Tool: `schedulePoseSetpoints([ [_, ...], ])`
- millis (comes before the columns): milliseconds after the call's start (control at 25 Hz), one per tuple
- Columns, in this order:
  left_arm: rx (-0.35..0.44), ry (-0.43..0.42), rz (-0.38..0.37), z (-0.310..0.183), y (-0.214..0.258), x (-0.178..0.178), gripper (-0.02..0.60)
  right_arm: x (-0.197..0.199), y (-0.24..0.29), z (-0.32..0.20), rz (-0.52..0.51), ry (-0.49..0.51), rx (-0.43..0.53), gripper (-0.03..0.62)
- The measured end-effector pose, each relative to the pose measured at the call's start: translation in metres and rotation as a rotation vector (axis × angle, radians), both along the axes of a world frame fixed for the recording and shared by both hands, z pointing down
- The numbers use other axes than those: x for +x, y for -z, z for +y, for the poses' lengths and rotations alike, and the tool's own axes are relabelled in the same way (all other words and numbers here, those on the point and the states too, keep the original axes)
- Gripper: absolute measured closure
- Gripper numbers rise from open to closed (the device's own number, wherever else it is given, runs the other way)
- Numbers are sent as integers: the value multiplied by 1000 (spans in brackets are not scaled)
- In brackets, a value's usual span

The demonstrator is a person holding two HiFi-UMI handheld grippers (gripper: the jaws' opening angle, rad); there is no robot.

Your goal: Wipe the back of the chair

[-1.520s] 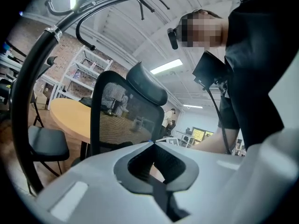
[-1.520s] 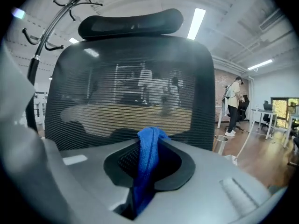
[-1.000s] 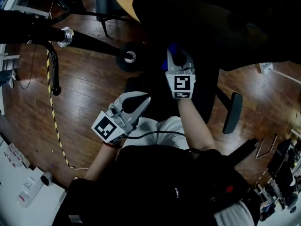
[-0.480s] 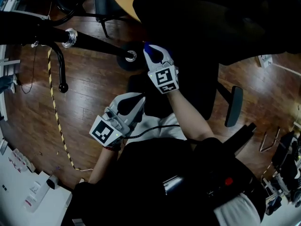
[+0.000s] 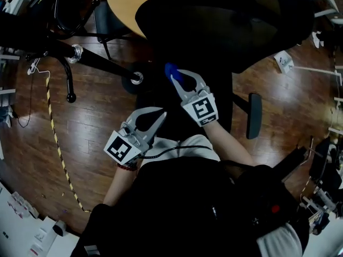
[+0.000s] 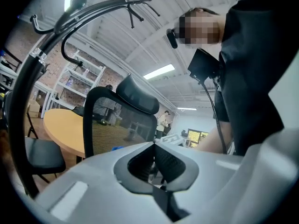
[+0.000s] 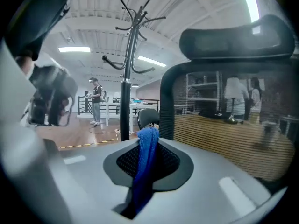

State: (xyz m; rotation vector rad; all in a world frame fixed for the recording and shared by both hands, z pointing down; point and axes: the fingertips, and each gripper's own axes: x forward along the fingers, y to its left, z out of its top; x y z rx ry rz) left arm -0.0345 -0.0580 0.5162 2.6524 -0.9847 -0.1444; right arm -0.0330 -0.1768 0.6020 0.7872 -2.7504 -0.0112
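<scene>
Right tool [image 5: 179,83], clamped on my blue cloth [image 7: 147,157], points at the side edge of the chair back [image 7: 224,125]; left tool [image 5: 159,114] hangs low, jaws together, empty. Wiping seems under way; next, I'd sweep the cloth across it.

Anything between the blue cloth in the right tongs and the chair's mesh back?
Nothing visible. The right tongs clamp the blue cloth; the chair back stands right ahead with open air between. The coat stand is off to the left.
</scene>
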Motion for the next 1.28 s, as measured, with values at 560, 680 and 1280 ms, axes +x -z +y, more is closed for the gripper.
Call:
schedulePoseSetpoints([
  [560,53,-29,115,46,87,81,575,228,231,107,-340,-191,111,557],
  [680,78,10,29,61,107,120,575,265,251,151,-343,-177,151,557],
  [1280,174,-93,100,167,198,232,575,374,276,258,-399,-304,220,558],
])
